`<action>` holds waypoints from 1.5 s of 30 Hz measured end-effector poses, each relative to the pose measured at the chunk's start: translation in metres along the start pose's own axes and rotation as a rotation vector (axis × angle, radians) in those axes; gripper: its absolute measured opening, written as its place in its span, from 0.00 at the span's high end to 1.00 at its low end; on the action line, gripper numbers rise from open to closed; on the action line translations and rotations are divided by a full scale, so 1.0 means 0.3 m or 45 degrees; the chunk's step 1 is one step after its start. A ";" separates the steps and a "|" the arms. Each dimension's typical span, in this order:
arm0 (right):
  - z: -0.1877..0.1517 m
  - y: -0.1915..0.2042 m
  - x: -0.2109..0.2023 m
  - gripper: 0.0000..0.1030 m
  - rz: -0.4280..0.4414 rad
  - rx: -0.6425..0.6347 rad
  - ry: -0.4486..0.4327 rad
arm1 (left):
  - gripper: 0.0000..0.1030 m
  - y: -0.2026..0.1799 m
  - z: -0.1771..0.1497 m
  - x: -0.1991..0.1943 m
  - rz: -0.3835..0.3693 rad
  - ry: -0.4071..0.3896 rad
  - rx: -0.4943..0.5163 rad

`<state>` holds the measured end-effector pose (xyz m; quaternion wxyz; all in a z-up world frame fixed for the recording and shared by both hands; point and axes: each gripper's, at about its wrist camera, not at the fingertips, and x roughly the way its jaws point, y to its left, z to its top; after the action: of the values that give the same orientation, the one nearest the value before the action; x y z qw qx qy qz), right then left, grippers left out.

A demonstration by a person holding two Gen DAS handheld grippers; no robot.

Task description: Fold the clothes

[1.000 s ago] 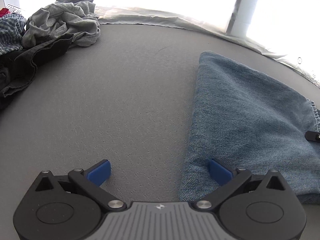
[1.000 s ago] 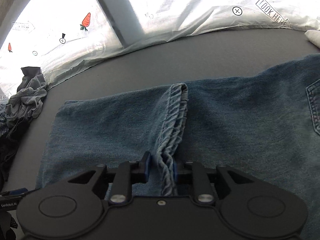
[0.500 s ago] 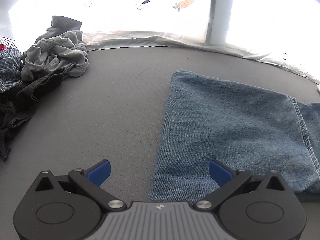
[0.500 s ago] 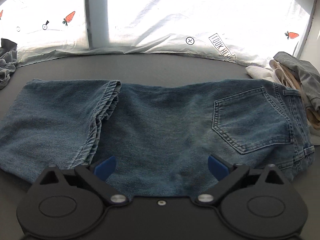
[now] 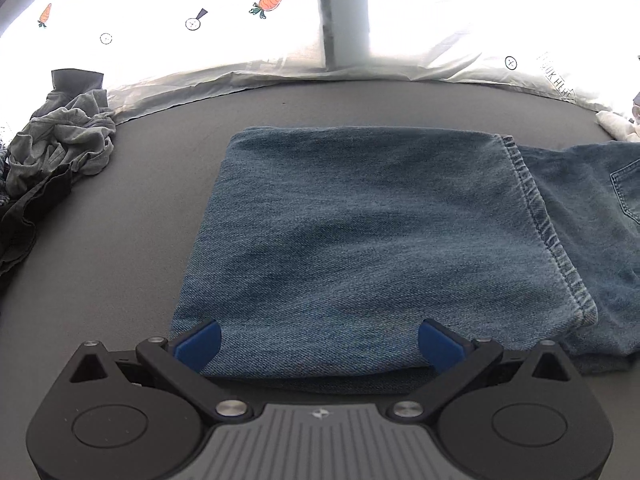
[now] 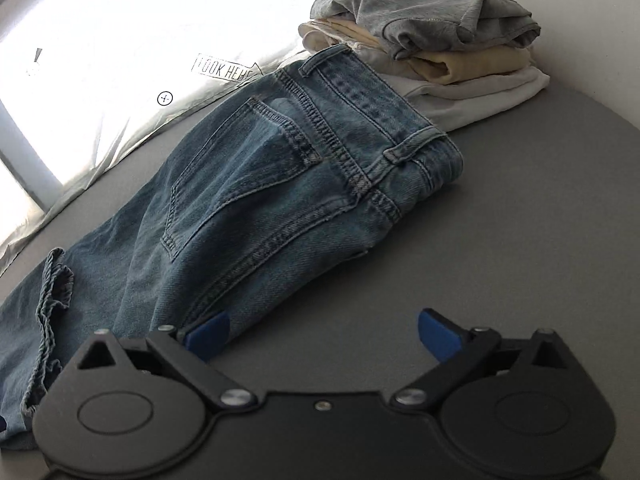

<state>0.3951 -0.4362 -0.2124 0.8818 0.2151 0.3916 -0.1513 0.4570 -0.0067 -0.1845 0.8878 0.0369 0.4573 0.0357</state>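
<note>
While both grippers hang over the grey tabletop (image 6: 500,216), neither one grips anything. L gripper (image 5: 318,340) has its blue pads spread wide, above the near edge of the folded-over leg of the jeans (image 5: 360,240), no cloth pinched btwn them. R gripper (image 6: 324,334) has just been opening & now stands wide apart too; its left pad sits at the jeans' near edge, its right pad over bare tabletop, nothing btwn.

Jeans lie flat across the table centre: in the L wrist view the hem end is folded back over the leg, stitched hem running along the right side of the fold; in the R wrist view the seat faces up w/ back pocket, belt loops & waistband showing, waistband just beside a folded stack (image 6: 440,44) of grey, cream & white garments. Unfolded pile of grey & dark clothes (image 5: 56,152) sits far left, well apart from the jeans.

Backlit white sheet (image 6: 132,32) behind carries carrot prints, small crosshair circles & a boxed arrow label reading "LOOK HERE" (image 6: 224,70).
</note>
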 end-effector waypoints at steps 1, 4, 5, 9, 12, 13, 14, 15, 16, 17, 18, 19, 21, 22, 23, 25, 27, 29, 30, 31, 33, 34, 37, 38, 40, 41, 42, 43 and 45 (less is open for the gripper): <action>0.016 -0.026 0.010 0.01 0.017 0.038 -0.017 | 0.00 -0.017 0.007 0.003 0.005 -0.002 0.004; 0.071 -0.083 0.048 0.01 0.035 0.107 -0.069 | 0.00 -0.056 0.043 0.039 0.018 0.017 0.023; 0.090 -0.094 0.061 0.01 0.036 0.111 -0.081 | 0.00 -0.066 0.053 0.054 0.025 0.032 0.028; 0.158 -0.135 0.113 0.01 0.046 0.123 -0.116 | 0.00 -0.101 0.085 0.110 0.064 0.094 0.042; 0.185 -0.156 0.151 0.01 0.081 0.158 -0.115 | 0.00 -0.126 0.090 0.133 0.091 0.129 0.100; 0.191 -0.162 0.161 0.00 0.093 0.174 -0.119 | 0.00 -0.129 0.091 0.134 0.094 0.136 0.109; 0.190 -0.164 0.164 0.00 0.100 0.184 -0.143 | 0.00 -0.125 0.093 0.135 0.090 0.148 0.105; 0.190 -0.166 0.167 0.00 0.109 0.194 -0.164 | 0.00 -0.122 0.096 0.136 0.086 0.160 0.100; 0.190 -0.169 0.172 0.01 0.131 0.211 -0.169 | 0.00 -0.118 0.099 0.138 0.082 0.173 0.094; 0.190 -0.176 0.176 0.01 0.150 0.245 -0.178 | 0.00 -0.109 0.100 0.142 0.072 0.186 0.064; 0.191 -0.185 0.176 0.01 0.165 0.294 -0.188 | 0.00 -0.100 0.101 0.146 0.062 0.200 0.031; 0.193 -0.199 0.176 0.01 0.189 0.360 -0.192 | 0.00 -0.091 0.102 0.151 0.052 0.213 -0.002; 0.199 -0.243 0.177 0.06 0.247 0.551 -0.194 | 0.00 -0.073 0.103 0.159 0.033 0.242 -0.074; 0.199 -0.271 0.180 0.13 0.295 0.640 -0.186 | 0.00 -0.063 0.104 0.163 0.024 0.258 -0.112; 0.197 -0.300 0.184 0.18 0.346 0.733 -0.179 | 0.00 -0.058 0.105 0.167 0.019 0.273 -0.139; 0.172 -0.366 0.196 0.27 0.461 0.937 -0.174 | 0.00 -0.062 0.109 0.170 0.021 0.280 -0.138; 0.151 -0.389 0.204 0.36 0.528 1.012 -0.167 | 0.00 -0.073 0.111 0.171 0.027 0.272 -0.115; 0.130 -0.411 0.212 0.40 0.596 1.087 -0.159 | 0.00 -0.078 0.112 0.172 0.030 0.264 -0.107; 0.119 -0.422 0.217 0.40 0.629 1.124 -0.155 | 0.00 -0.079 0.110 0.173 0.030 0.259 -0.109; 0.112 -0.428 0.220 0.40 0.651 1.144 -0.146 | 0.00 -0.079 0.108 0.172 0.029 0.253 -0.112; 0.136 -0.379 0.224 0.38 0.578 1.009 -0.077 | 0.00 -0.080 0.103 0.169 0.026 0.240 -0.114; 0.152 -0.346 0.223 0.36 0.553 0.924 -0.078 | 0.00 -0.080 0.101 0.167 0.024 0.234 -0.114; 0.202 -0.263 0.227 0.11 0.483 0.748 -0.065 | 0.00 -0.080 0.086 0.160 0.020 0.204 -0.120; 0.218 -0.247 0.233 0.11 0.467 0.737 -0.054 | 0.00 -0.077 0.085 0.160 0.018 0.197 -0.121; 0.232 -0.244 0.248 0.17 0.460 0.785 -0.041 | 0.00 -0.073 0.083 0.161 0.015 0.187 -0.122; 0.229 -0.252 0.257 0.44 0.452 0.828 -0.032 | 0.00 -0.072 0.081 0.162 0.013 0.182 -0.121; 0.219 -0.266 0.271 0.60 0.449 0.886 -0.016 | 0.00 -0.071 0.080 0.162 0.011 0.177 -0.120; 0.209 -0.278 0.281 0.65 0.450 0.940 -0.003 | 0.00 -0.070 0.079 0.162 0.009 0.173 -0.120; 0.192 -0.287 0.280 0.67 0.496 1.007 -0.012 | 0.00 -0.069 0.074 0.161 0.007 0.161 -0.119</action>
<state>0.4480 -0.5473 -0.2637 0.7455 0.6050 0.2518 -0.1215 0.5038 -0.0233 -0.2128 0.8578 -0.0058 0.5102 0.0616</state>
